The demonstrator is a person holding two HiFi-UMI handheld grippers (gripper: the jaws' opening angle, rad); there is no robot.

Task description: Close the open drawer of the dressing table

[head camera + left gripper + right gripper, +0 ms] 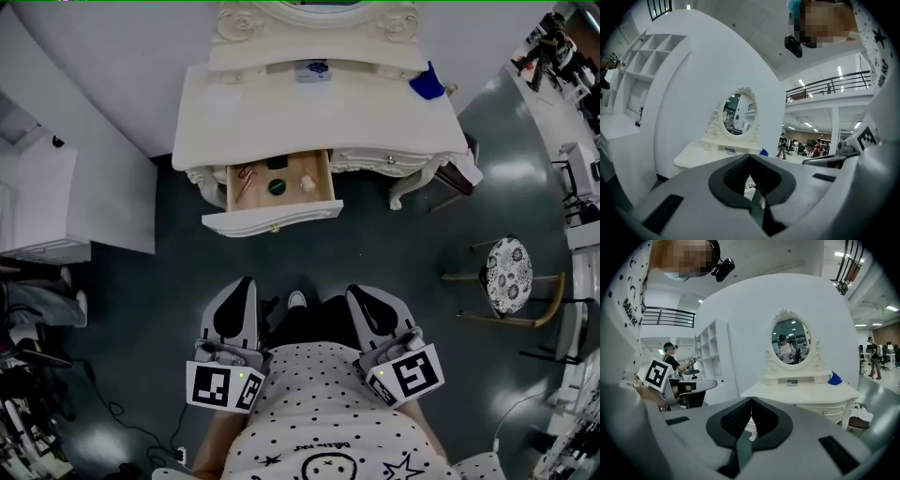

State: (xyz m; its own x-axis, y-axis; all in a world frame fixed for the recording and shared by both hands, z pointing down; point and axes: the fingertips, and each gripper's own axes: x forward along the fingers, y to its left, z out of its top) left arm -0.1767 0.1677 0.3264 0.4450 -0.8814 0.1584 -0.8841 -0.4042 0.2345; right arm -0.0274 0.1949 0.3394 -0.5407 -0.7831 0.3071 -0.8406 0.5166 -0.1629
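The cream dressing table (319, 108) stands ahead against the white wall. Its left drawer (278, 180) is pulled out, and the drawer front (272, 218) faces me; a few small items lie inside. My left gripper (246, 283) and right gripper (356, 292) are held side by side near my body, well short of the drawer. Both are shut with nothing between the jaws. In the left gripper view the closed left gripper (749, 157) points at the table (701, 157) and its oval mirror (737, 115). The right gripper (751, 399) also faces the table (806, 392).
A stool with a patterned seat (509, 275) stands on the floor to the right. A blue cloth (427, 84) lies on the tabletop. A white shelf unit (42, 202) stands at the left, and cables (103, 412) lie on the floor at lower left.
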